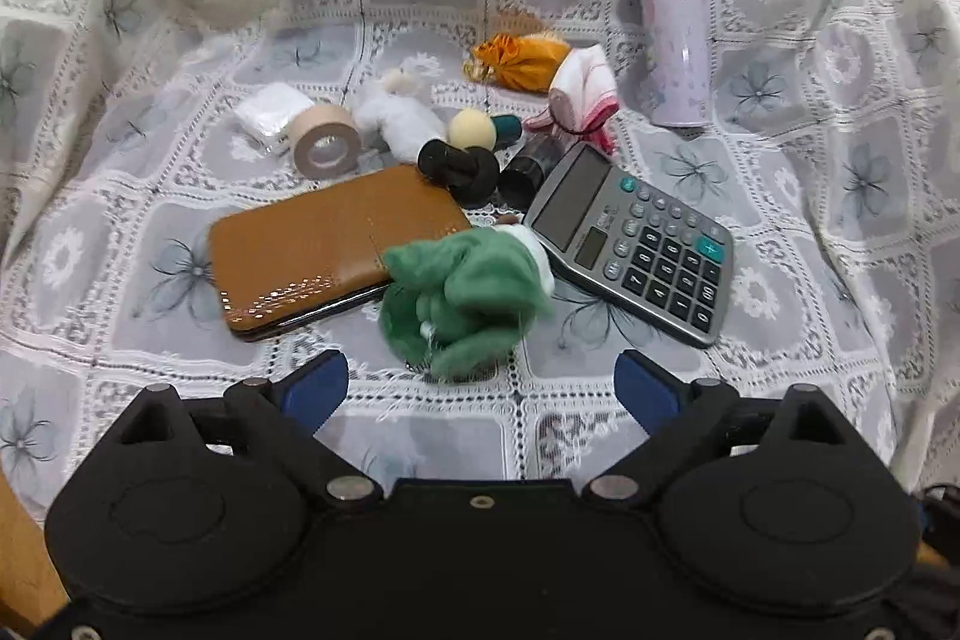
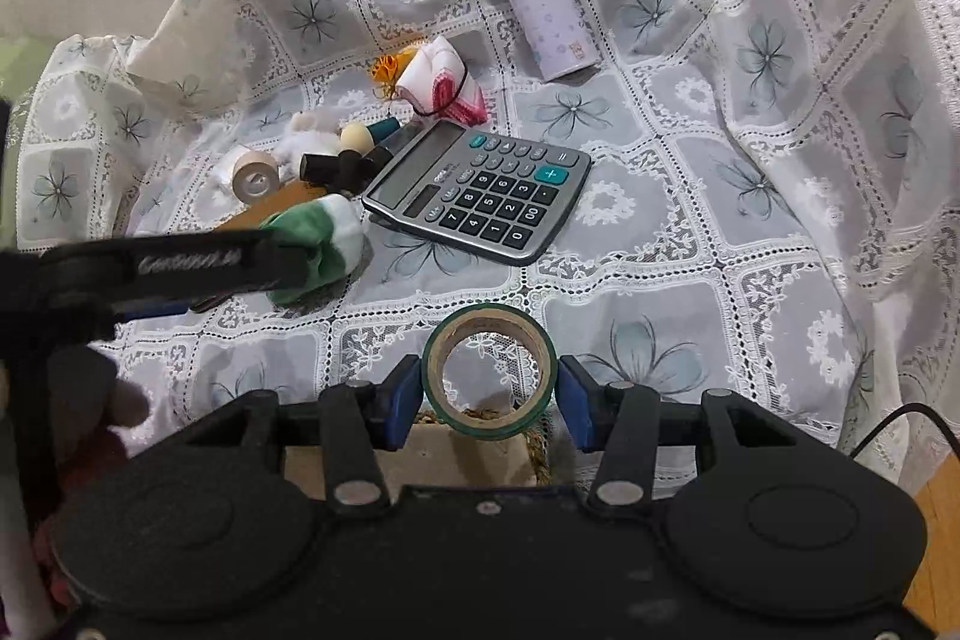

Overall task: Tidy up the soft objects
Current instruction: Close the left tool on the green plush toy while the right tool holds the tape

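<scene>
Lace cloth: a white lace tablecloth with grey flower squares [image 1: 180, 388] is spread under everything and rucked up at the edges.
Left gripper: the black left gripper with blue pads [image 1: 480, 388] is held spread wide, nothing between its pads, just short of the green toy.
Right gripper: the black right gripper with blue pads [image 2: 487, 403] is seen pinching a green-edged roll of tape [image 2: 487, 373] by its sides, above the near cloth.
Step in hand: judged to be the pick of a soft item; the left jaws look lined up on the green toy but not yet on it.
Task thing: a crumpled green and white plush toy [image 1: 465, 298] lies on the cloth, resting against the wallet's edge and just beside the calculator.
Next move: a descent over the plush and a closing on its bulk would be called for, clear of the hard edges on either side.
In the way: a grey desk calculator [image 1: 636, 244] and a tan leather wallet [image 1: 330, 244] flank the toy closely.
Other soft things: an orange cloth pouch [image 1: 522, 58], a white and pink folded cloth [image 1: 579, 97] and a white fluffy toy [image 1: 396, 115] lie farther back.
Hard clutter: a lilac bottle [image 1: 675, 34], a beige tape roll [image 1: 324, 142] and black cylinders [image 1: 462, 166] are noted.
</scene>
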Demonstrator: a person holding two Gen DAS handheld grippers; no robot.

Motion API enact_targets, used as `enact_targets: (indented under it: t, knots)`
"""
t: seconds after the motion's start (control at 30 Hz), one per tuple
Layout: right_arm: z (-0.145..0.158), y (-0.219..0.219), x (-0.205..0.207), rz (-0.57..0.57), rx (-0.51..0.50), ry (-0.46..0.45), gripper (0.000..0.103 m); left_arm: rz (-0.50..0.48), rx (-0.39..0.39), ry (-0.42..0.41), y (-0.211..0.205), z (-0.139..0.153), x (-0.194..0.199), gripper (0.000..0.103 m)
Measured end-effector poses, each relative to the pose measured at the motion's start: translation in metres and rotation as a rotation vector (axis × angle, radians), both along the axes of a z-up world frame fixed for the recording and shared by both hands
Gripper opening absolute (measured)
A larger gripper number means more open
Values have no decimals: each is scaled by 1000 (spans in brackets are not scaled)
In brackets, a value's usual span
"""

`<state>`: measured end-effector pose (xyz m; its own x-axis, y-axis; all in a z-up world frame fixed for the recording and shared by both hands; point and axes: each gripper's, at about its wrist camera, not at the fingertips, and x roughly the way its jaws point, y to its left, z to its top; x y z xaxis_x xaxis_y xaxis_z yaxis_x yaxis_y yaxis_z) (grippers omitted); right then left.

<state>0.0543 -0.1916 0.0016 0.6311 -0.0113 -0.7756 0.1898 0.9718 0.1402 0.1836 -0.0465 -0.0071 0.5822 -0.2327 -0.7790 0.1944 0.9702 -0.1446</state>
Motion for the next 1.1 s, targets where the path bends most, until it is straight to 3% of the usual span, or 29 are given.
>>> enact_targets:
  t: [0.6, 0.7, 0.77, 0.83, 1.1]
  knots:
    - [-36, -20, 43, -17, 32, 88, 48, 102, 53, 56, -29, -35, 71, 95]
    - [-39, -21, 49, -17, 35, 94, 48, 117, 44, 69, -27, -41, 75, 86]
    - [-41, -21, 52, -15, 33, 98, 48, 122, 38, 52, -25, -41, 71, 71]
    - [-42, -20, 54, -12, 30, 101, 48, 94, 27, 40, -26, -39, 67, 62]
    - [-34, -14, 51, -11, 13, 85, 48, 39, -24, 35, -16, -22, 53, 55]
